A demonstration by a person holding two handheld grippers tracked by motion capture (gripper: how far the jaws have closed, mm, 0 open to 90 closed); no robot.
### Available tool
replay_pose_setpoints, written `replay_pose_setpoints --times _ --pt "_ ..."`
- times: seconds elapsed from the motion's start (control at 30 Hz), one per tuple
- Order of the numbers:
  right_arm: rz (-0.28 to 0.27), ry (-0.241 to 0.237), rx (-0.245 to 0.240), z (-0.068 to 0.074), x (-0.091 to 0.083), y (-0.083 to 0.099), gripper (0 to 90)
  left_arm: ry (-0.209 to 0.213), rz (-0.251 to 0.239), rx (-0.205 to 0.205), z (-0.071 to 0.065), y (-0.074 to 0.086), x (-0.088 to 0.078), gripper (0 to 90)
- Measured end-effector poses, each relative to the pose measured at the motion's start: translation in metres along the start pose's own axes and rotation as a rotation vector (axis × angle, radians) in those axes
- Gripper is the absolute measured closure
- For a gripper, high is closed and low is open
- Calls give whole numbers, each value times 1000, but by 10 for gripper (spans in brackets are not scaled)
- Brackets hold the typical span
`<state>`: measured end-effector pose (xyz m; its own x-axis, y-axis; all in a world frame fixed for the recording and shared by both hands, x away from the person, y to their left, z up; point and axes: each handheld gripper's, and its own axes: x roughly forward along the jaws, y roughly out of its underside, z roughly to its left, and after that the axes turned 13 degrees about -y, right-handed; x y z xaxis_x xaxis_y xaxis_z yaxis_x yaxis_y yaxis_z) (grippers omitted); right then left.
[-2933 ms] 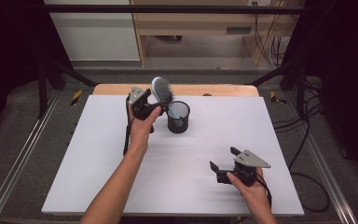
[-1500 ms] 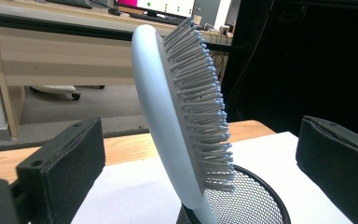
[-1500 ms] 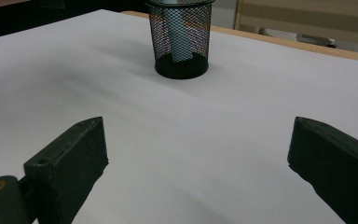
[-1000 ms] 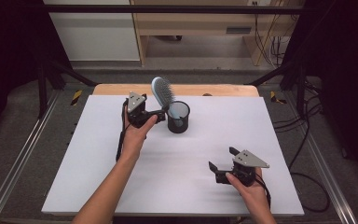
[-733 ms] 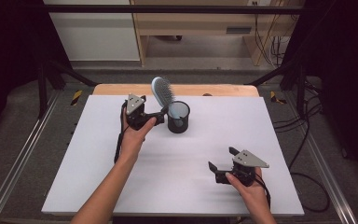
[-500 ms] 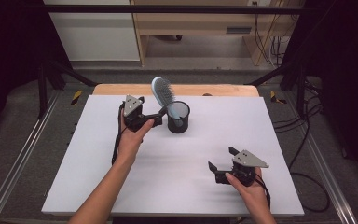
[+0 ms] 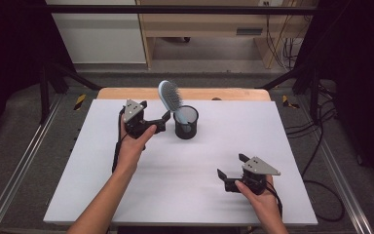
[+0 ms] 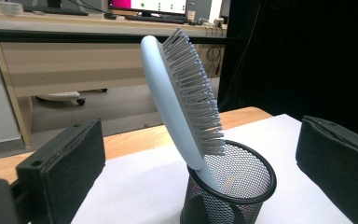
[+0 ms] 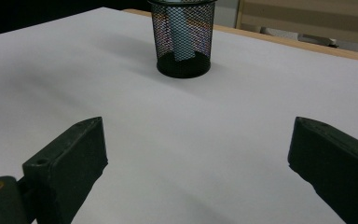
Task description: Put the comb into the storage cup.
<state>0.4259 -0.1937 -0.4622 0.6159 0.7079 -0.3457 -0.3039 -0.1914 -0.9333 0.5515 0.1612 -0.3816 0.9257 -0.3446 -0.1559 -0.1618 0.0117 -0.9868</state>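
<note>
Hairbrush (image 8: 177, 93): pale-blue oval, bristled, leaning in black mesh cup (image 8: 233, 186).
Left gripper (image 7: 159, 121): jaws wide, beside cup.
Right gripper (image 7: 230, 171): jaws wide, empty.

The hairbrush (image 8: 177, 98) has a pale blue back and handle, with grey bristles tipped in lighter dots. It stands in a black wire-mesh pen cup (image 8: 230, 189) whose fine grid pattern lets the pale blue handle show through. The surface (image 7: 185, 170) is plain white, without pattern, edged at the far side by a light wooden strip (image 7: 185, 93). Each hand-held gripper, left (image 7: 159, 121) and right (image 7: 231, 170), is black with matt black jaws, topped by a grey three-cornered plate. The floor (image 7: 19, 141) around is dark grey.
</note>
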Motion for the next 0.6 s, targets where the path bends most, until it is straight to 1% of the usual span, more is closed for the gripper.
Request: replay_pose_setpoints --times 0.33,0.6 --pt "0 1 -2 1 0 0 47 -4 -8 3 7 -2 -9 13" --pt "0 1 -1 1 0 0 47 -24 -5 -5 20 1 -16 13"
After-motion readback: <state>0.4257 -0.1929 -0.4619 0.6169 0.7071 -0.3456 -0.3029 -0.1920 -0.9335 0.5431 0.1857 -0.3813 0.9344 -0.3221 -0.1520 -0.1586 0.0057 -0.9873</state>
